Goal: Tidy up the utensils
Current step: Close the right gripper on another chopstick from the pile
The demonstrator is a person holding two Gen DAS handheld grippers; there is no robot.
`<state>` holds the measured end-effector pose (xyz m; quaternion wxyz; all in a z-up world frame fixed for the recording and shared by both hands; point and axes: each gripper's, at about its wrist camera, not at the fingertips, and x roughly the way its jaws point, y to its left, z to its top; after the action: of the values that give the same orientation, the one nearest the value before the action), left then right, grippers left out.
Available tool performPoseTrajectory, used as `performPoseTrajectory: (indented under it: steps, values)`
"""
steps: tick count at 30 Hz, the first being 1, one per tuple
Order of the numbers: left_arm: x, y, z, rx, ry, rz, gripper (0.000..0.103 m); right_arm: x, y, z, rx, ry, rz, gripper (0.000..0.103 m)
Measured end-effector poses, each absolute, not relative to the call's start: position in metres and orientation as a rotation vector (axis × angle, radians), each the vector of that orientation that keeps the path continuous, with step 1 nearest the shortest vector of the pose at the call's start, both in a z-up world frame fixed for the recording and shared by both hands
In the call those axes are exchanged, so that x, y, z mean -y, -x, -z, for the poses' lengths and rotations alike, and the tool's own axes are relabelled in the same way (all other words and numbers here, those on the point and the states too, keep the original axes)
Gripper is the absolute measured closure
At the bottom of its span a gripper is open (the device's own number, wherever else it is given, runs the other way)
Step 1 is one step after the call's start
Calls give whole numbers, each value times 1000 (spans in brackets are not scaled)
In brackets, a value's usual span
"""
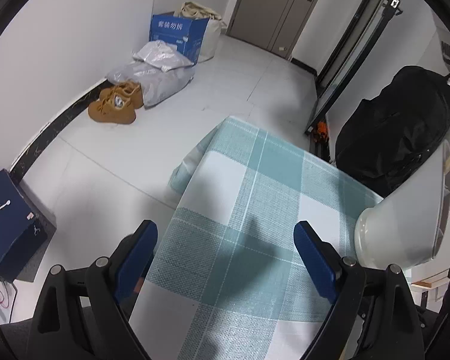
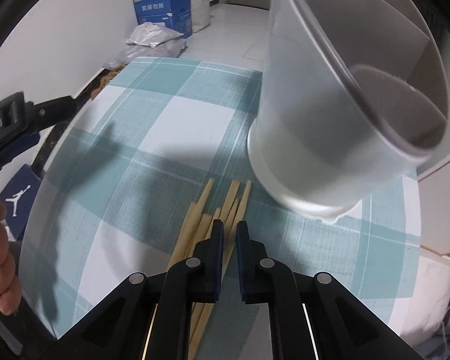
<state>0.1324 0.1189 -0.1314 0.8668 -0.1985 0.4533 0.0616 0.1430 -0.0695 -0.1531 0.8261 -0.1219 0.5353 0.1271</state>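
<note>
Lower centre of the right wrist view: the right gripper (image 2: 229,229) hangs over the chopsticks (image 2: 222,210), jaws narrowed to a slim gap with one stick seemingly between them, though whether it is clamped I cannot tell. Just beyond, upper right, the white holder (image 2: 330,138) leans, probably awaiting them. Left view: the left gripper (image 1: 226,235) gapes wide, empty, above the checked cloth (image 1: 255,162).

Lower ends of the chopsticks (image 2: 225,210) hidden beneath the right tongs (image 2: 230,228).
</note>
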Motion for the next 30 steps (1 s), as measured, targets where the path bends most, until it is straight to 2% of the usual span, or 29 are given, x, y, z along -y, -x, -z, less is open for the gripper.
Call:
performPoseTrajectory:
  steps: [7, 15, 30]
  values:
    - [-119, -133, 131, -949, 429, -110, 14, 76, -147, 153, -1141, 170, -289, 96]
    - [-102, -131, 124, -924, 358, -55, 14, 70, -142, 157, -1103, 260, -261, 96]
    - [-104, -139, 137, -1014, 390, -65, 14, 79, -109, 158, -1184, 251, -354, 96]
